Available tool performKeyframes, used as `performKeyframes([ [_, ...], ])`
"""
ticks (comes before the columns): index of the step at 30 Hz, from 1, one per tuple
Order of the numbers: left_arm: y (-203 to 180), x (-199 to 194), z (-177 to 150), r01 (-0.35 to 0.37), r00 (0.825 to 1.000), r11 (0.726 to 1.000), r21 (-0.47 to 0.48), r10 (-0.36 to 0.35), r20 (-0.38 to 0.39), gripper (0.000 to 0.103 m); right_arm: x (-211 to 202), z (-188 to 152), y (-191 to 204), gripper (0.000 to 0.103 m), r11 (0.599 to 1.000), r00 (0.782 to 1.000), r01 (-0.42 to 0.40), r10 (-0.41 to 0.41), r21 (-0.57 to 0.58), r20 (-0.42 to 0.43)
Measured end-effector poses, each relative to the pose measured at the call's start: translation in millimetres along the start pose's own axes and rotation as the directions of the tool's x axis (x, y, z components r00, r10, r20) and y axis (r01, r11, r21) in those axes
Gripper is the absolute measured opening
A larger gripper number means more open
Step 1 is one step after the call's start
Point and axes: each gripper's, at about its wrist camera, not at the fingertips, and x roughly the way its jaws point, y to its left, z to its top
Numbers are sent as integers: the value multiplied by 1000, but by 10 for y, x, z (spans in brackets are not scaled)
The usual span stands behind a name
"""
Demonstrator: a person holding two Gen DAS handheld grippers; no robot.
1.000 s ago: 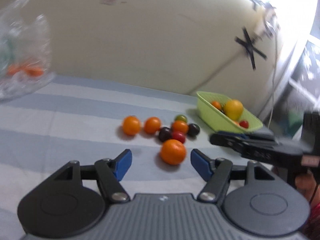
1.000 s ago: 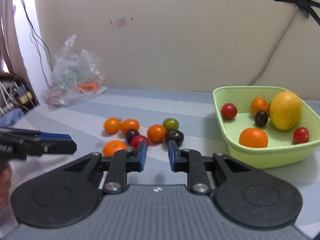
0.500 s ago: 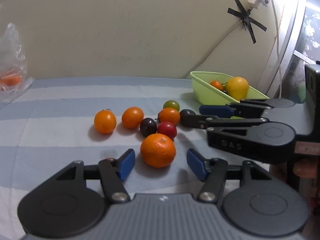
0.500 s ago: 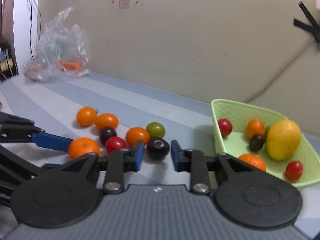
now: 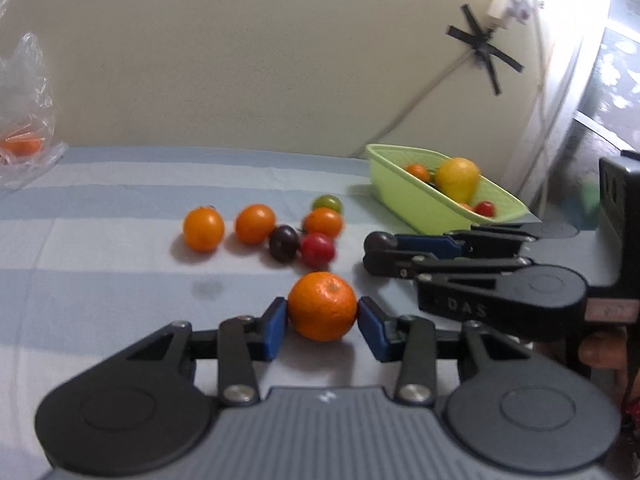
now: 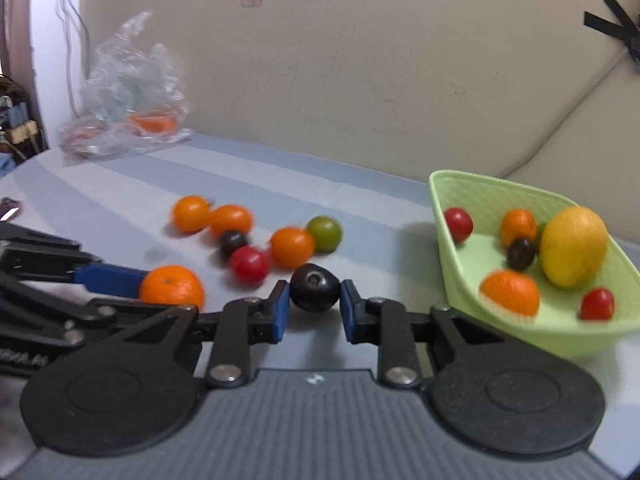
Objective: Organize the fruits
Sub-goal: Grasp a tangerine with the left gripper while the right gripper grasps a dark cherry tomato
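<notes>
My left gripper (image 5: 322, 325) is shut on an orange mandarin (image 5: 322, 306) resting on the striped cloth; the mandarin also shows in the right wrist view (image 6: 172, 286). My right gripper (image 6: 313, 309) is shut on a dark plum (image 6: 314, 287), whose tip shows in the left wrist view (image 5: 378, 241). Loose on the cloth lie two orange fruits (image 5: 203, 229), a dark one (image 5: 283, 243), a red one (image 5: 317, 249), another orange one (image 5: 323, 222) and a green one (image 5: 328, 202). The green basket (image 6: 452, 204) holds a yellow fruit (image 6: 573, 246) and several small fruits.
A clear plastic bag (image 6: 128, 88) with orange fruit lies at the back left by the wall. The basket sits at the right (image 5: 416, 196). A cable and black tape (image 5: 482, 46) hang on the wall. The right gripper's body (image 5: 500, 280) lies close beside my left one.
Both grippers moved forward and closed: the left onto the mandarin, the right onto the dark plum. Both were open half a second ago.
</notes>
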Motion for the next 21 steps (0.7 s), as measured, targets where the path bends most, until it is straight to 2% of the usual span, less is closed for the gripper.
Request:
performKeyframes([
  [6, -176, -348, -254, 30, 1000, 999, 36, -30, -6, 39, -518, -345, 170, 30, 997, 997, -73, 73, 25, 5],
  [9, -213, -476, -391, 27, 999, 999, 39, -26, -18, 39, -645, -450, 289, 30, 994, 995, -104, 104, 18, 6],
  [14, -253, -521, -514, -3, 1000, 999, 43, 4, -23, 40, -691, -592, 426, 32, 997, 997, -80, 80, -10, 2],
  [17, -276, -558, -492, -18, 1000, 999, 38, 18, -7, 48, -700, -596, 426, 33, 997, 997, -72, 72, -1, 12],
  [21, -290, -601, -466, -21, 1000, 999, 43, 21, 10, 52, -720, -618, 412, 38, 997, 997, -72, 72, 17, 14],
])
